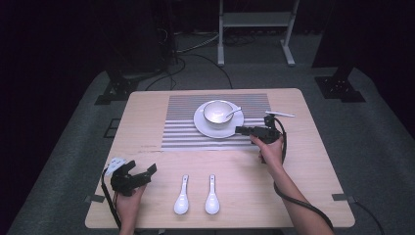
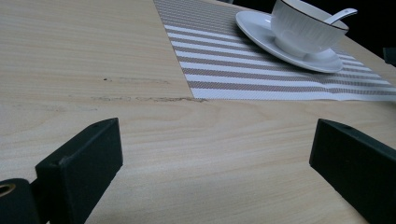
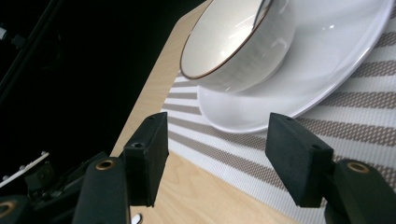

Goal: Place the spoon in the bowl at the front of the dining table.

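A white bowl (image 1: 218,112) with a spoon (image 1: 234,112) leaning in it stands on a white plate (image 1: 203,128), on a striped placemat (image 1: 181,132) at the table's far middle. Two white spoons (image 1: 181,196) (image 1: 212,196) lie side by side near the front edge. My right gripper (image 1: 241,130) is open just right of the plate, pointing at it. In the right gripper view the bowl (image 3: 233,42) and plate (image 3: 327,70) loom just beyond the open gripper (image 3: 217,135). My left gripper (image 1: 142,167) rests open at the front left, empty (image 2: 215,140), with the bowl (image 2: 303,28) far off.
The wooden table (image 1: 303,161) has bare surface to either side of the placemat (image 2: 224,60). Behind it on the grey floor stand a white metal frame (image 1: 254,19), dark stand feet (image 1: 340,85) and loose cables (image 1: 195,54).
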A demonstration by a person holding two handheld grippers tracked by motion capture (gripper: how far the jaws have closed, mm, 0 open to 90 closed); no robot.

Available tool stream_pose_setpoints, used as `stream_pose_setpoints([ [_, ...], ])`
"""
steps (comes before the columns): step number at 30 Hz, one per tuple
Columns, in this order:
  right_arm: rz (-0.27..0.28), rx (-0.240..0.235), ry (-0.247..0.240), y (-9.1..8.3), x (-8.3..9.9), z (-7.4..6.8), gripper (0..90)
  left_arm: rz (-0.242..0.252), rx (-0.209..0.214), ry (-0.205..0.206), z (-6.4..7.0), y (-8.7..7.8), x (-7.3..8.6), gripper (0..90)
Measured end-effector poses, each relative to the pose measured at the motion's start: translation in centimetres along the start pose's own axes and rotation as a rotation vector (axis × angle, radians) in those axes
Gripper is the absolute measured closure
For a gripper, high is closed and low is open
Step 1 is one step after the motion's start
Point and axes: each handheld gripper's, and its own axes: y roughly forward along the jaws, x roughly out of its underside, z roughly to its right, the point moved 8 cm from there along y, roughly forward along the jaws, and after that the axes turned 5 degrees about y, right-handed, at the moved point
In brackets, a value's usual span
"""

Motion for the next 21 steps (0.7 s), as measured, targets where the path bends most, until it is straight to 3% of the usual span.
stream_pose_setpoints([
  [7,-0.042,0.006,-0.047,-0.6,1.5,-0.7,34.5,0.000,-0.001,0.003,0.0,0.0,0.0,1.2],
  [21,-0.081,0.002,-0.057,-1.8,3.9,-0.4,34.0,0.004,-0.003,0.001,0.0,0.0,0.0,1.2],
])
